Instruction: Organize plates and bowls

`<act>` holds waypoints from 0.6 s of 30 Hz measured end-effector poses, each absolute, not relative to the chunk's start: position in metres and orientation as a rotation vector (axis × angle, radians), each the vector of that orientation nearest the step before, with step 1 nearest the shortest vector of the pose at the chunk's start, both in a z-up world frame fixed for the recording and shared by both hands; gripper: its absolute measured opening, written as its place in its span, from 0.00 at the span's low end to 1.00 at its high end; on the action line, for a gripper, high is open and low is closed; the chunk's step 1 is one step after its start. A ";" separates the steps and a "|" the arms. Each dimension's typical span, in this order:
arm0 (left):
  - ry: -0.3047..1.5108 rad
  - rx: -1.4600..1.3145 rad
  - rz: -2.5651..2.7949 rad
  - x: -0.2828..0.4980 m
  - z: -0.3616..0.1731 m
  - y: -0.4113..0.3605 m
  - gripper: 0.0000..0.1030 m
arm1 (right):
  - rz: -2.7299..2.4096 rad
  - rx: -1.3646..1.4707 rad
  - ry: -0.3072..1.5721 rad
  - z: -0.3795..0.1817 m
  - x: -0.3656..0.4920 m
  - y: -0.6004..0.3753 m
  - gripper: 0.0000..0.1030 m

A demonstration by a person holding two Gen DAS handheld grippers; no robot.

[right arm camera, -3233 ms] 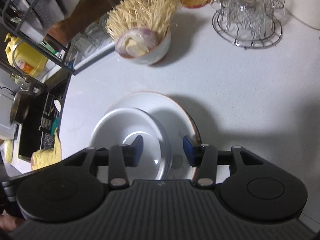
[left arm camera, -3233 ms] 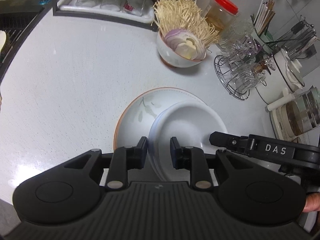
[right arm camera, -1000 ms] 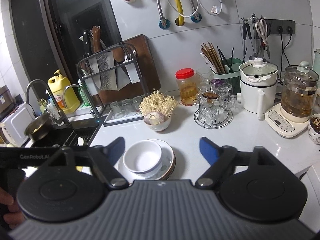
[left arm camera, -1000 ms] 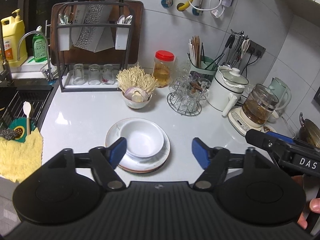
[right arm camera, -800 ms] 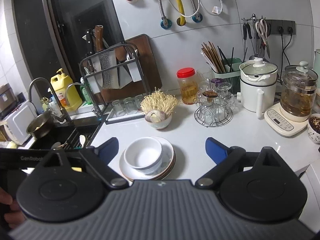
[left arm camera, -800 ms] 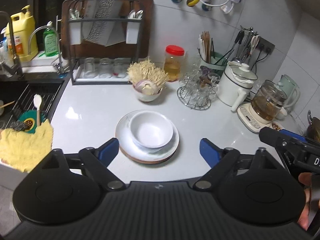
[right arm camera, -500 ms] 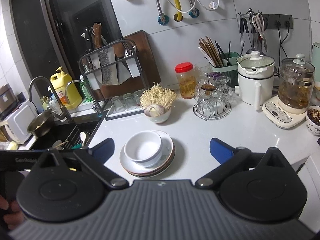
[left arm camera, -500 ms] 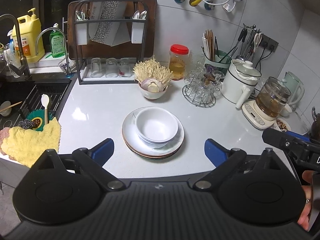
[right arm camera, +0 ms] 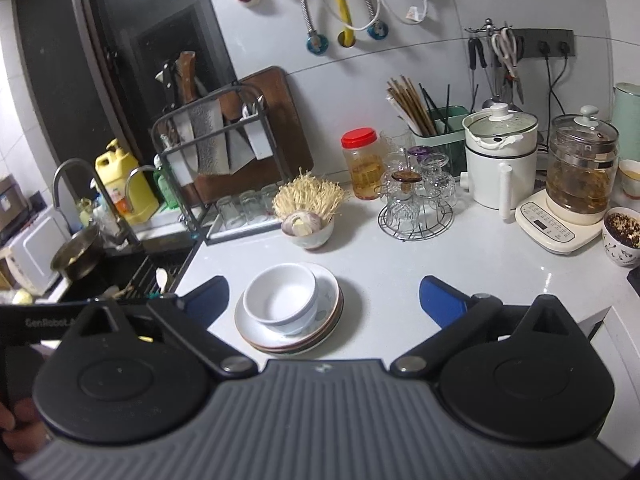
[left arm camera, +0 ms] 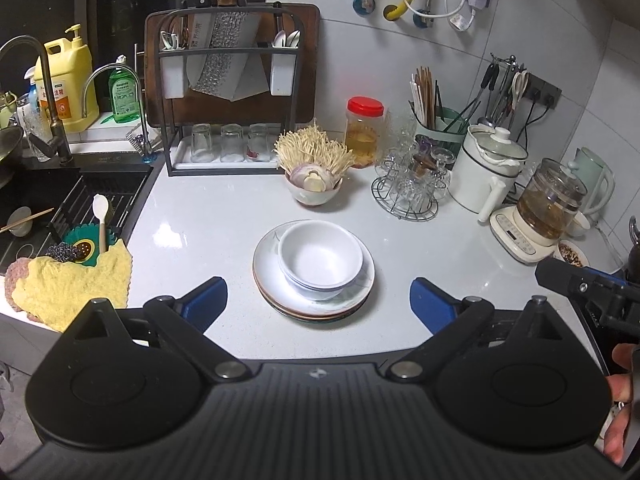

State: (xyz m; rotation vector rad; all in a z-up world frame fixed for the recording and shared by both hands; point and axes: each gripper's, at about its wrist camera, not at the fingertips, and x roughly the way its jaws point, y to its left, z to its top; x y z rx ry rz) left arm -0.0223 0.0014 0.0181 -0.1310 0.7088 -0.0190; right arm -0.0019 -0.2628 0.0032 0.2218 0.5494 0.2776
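White countertop [left arm camera: 208, 224] bearing a stack of plates [left arm camera: 316, 300] topped by nested white bowls [left arm camera: 320, 258]. Left gripper [left arm camera: 318, 300] and right gripper [right arm camera: 324, 296]: both spread wide, empty, held clear above the stack.

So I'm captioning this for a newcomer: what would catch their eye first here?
Probably the white bowls nested on a stack of plates mid-counter, framed by the open left gripper and open right gripper. Next, the bowl of enoki mushrooms just behind it, and the cleaver hanging in the knife rack at the back.
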 end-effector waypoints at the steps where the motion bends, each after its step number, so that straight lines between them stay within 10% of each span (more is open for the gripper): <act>1: 0.711 -0.128 -0.016 -0.022 0.018 0.001 0.97 | 0.278 0.221 0.550 0.003 -0.001 -0.263 1.00; 18: 0.727 -0.121 0.010 -0.018 0.015 0.002 0.97 | 0.268 0.197 0.576 0.001 0.001 -0.261 1.00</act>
